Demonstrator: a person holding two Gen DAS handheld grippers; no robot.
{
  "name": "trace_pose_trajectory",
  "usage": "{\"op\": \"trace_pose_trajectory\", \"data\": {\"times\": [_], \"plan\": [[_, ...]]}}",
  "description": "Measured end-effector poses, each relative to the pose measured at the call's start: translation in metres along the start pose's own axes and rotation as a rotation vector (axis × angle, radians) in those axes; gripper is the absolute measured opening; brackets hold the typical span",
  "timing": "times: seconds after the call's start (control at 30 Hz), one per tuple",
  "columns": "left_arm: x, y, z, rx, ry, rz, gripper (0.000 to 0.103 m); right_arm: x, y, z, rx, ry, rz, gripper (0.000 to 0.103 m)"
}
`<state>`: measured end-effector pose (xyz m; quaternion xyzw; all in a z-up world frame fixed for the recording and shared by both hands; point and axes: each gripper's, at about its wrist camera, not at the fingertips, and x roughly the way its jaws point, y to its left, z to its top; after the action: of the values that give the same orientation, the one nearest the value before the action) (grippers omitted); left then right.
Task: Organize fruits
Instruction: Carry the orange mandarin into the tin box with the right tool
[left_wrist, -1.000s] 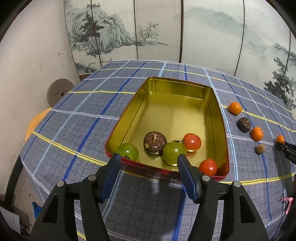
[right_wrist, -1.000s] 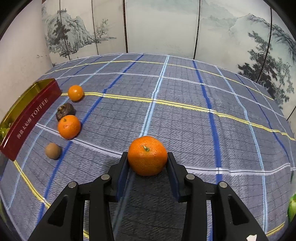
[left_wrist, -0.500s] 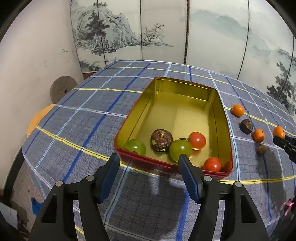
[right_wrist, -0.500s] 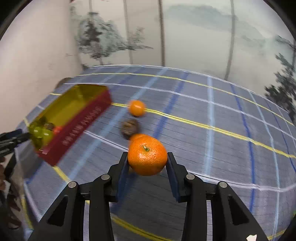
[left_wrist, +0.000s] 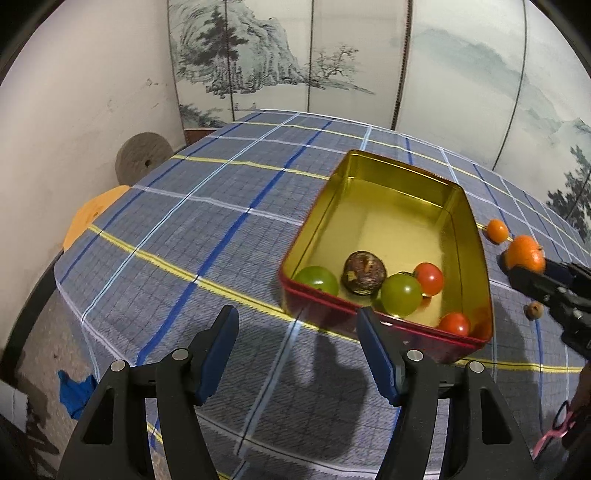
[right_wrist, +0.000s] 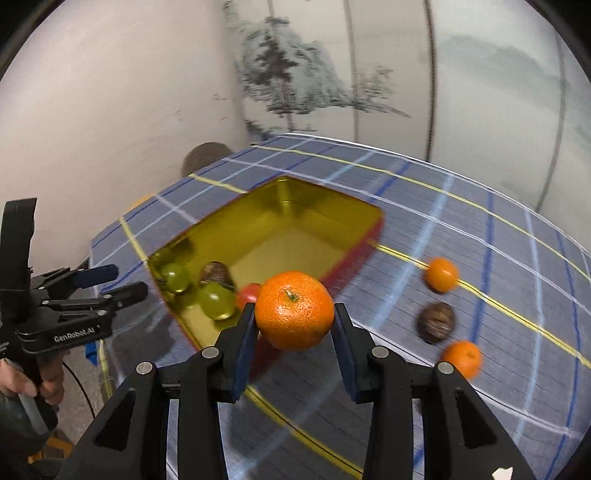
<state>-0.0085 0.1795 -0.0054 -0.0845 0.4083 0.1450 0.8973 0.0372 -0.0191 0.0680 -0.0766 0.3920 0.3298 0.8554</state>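
My right hand-held gripper (right_wrist: 293, 325) is clenched on the mandarin (right_wrist: 294, 309), left hand-held gripper (left_wrist: 295, 350) released, gold tin (right_wrist: 207, 230) at eleven o'clock; loosening early bounces it off the rim.

The right gripper (right_wrist: 294, 332) points downward, its two fingers (right_wrist: 243, 341) pressed against the sides of a mandarin (right_wrist: 294, 309) lifted clear of the desk. The left gripper (left_wrist: 297, 354) angles down too, its fingers parted around nothing, gripped by a hand (right_wrist: 22, 384).
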Motion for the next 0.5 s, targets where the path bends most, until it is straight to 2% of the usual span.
{"op": "trace_pose_trajectory", "data": {"times": [0.27, 0.5], "plan": [[0.002, 0.015, -0.004, -0.024, 0.011, 0.014, 0.067, 0.036, 0.037, 0.01, -0.08, 0.05, 0.025, 0.037], [0.001, 0.023, -0.008, -0.038, 0.007, 0.036, 0.067, 0.056, 0.046, 0.009, -0.105, 0.093, 0.032, 0.037]]}}
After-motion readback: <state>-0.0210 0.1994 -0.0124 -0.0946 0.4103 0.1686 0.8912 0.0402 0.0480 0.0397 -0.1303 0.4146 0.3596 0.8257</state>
